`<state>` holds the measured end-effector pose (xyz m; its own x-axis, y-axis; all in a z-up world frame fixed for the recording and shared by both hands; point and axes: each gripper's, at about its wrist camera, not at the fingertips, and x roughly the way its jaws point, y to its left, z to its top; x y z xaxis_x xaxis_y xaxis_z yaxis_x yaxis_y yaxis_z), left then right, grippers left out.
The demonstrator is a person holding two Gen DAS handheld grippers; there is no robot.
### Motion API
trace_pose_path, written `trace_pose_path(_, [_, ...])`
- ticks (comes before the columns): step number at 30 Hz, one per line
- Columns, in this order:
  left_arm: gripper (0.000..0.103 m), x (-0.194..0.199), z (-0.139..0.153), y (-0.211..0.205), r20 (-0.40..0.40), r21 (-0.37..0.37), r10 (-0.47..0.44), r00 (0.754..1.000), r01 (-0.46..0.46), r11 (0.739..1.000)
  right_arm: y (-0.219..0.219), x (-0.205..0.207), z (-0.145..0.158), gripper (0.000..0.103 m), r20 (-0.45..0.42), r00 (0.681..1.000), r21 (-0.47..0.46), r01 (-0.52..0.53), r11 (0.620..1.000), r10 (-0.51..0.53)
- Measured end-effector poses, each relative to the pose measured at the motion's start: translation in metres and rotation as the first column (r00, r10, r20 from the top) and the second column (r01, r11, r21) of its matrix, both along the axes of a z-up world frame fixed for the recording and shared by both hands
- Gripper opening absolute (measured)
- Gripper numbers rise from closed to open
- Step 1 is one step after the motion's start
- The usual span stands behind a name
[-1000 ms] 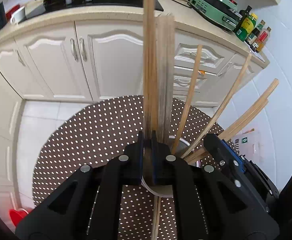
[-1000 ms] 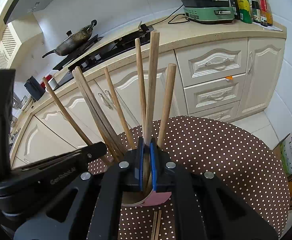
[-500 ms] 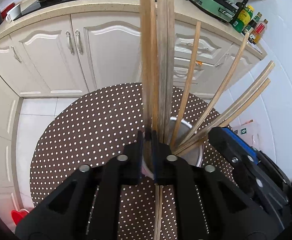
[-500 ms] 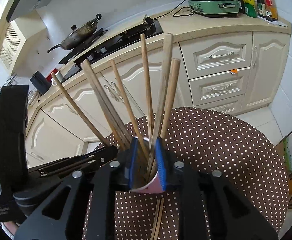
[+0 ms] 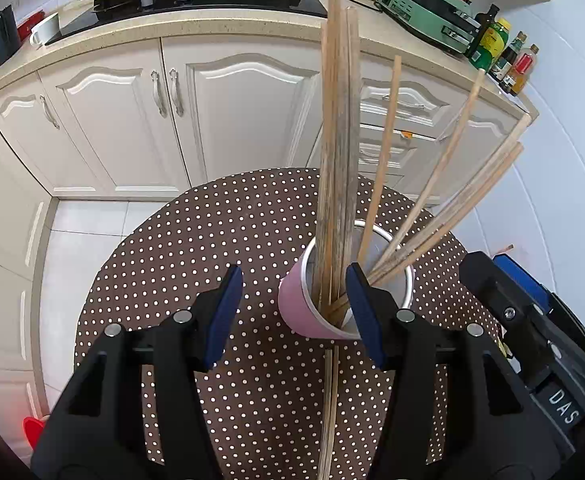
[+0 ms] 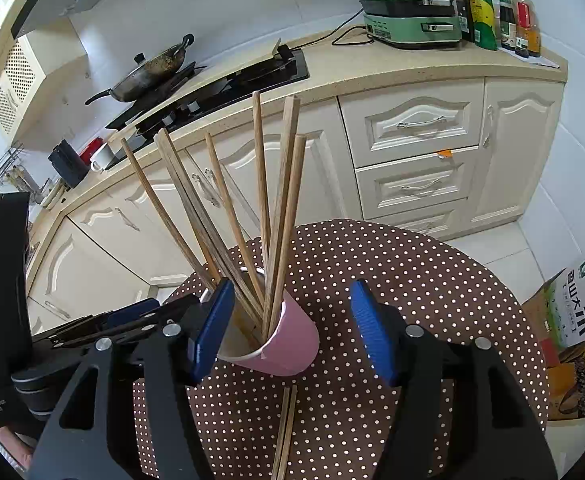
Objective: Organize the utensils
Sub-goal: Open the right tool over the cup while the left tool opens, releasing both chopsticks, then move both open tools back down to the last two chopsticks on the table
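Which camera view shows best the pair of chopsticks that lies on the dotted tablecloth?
The left wrist view: there the pair of chopsticks runs long, from under the pink cup to the bottom edge. The right wrist view shows the same pair, but shorter and partly between the gripper's arms.

Chopsticks [image 6: 280, 216] upright in pink cup [image 6: 288, 340]
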<state>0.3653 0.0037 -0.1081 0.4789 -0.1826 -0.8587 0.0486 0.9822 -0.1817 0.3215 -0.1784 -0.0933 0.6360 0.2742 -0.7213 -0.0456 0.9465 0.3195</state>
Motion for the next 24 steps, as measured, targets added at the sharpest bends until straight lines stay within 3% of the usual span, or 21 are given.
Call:
trace_pose_path(7, [0.056, -0.013, 0.007, 0.002, 0.014, 0.007, 0.003, 1.000, -0.003, 1.000, 0.002, -0.014, 0.009, 0.074, 0.014, 1.000, -0.033, -0.006, 0.999, 0.006])
trace_pose_path(17, [0.067, -0.039, 0.018, 0.006, 0.048, 0.030, 0.015, 0.999, -0.017, 0.999, -0.001, -0.036, 0.018, 0.091, 0.035, 0.999, -0.049, -0.009, 0.999, 0.011])
trace_pose_path(24, [0.071, -0.060, 0.025, 0.005, 0.072, 0.054, 0.012, 0.997, -0.016, 0.998, 0.000, -0.054, 0.026, 0.093, 0.046, 0.999, -0.064, -0.020, 0.998, 0.023])
